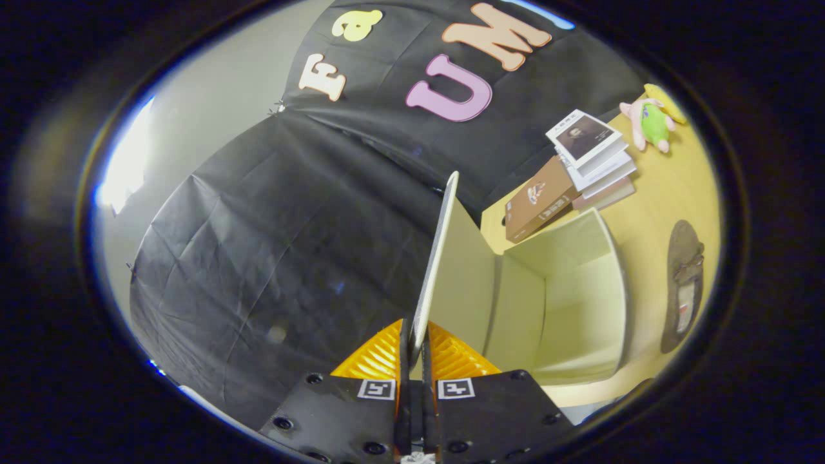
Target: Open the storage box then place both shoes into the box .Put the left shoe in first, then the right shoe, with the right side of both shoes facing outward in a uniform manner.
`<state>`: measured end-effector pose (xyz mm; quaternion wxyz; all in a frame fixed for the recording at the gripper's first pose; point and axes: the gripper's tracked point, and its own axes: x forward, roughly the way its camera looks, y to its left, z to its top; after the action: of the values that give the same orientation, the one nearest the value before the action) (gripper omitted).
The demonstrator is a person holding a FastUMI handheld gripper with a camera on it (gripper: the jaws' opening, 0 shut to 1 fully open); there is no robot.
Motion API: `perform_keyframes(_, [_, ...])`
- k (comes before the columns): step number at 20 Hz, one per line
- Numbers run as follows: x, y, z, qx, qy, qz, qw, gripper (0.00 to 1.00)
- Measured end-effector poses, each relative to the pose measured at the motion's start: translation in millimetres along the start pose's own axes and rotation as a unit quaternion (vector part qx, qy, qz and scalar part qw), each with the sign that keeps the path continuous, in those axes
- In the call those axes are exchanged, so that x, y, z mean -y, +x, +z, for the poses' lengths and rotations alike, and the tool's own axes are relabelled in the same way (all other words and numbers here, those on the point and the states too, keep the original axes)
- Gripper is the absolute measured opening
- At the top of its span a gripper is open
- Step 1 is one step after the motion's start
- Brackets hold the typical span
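My gripper (pixel 416 353) is shut on the edge of the storage box's lid (pixel 437 251), both fingers pressing its thin white panel. The lid stands raised, edge-on ahead of the fingers. To its right the pale box (pixel 580 258) is open and its inside shows nothing in it. A dark shoe (pixel 683 283) lies on the yellow table beyond the box's far wall, its opening facing me. The view is rolled sideways, so the table runs up the right.
A stack of books (pixel 596 161) and a brown book (pixel 538 205) lie on the yellow table (pixel 664 193) past the box. A small pink and green plush toy (pixel 652 122) sits farther off. Black booth cloth hangs to the left of the lid.
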<state>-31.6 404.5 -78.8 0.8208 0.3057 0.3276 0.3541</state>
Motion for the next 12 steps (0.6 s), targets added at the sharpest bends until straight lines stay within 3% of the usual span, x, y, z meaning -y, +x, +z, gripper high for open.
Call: perform_keyframes(12, [-45.2,77.5,-66.3,-0.073,-0.027,0.025,0.997,0.10])
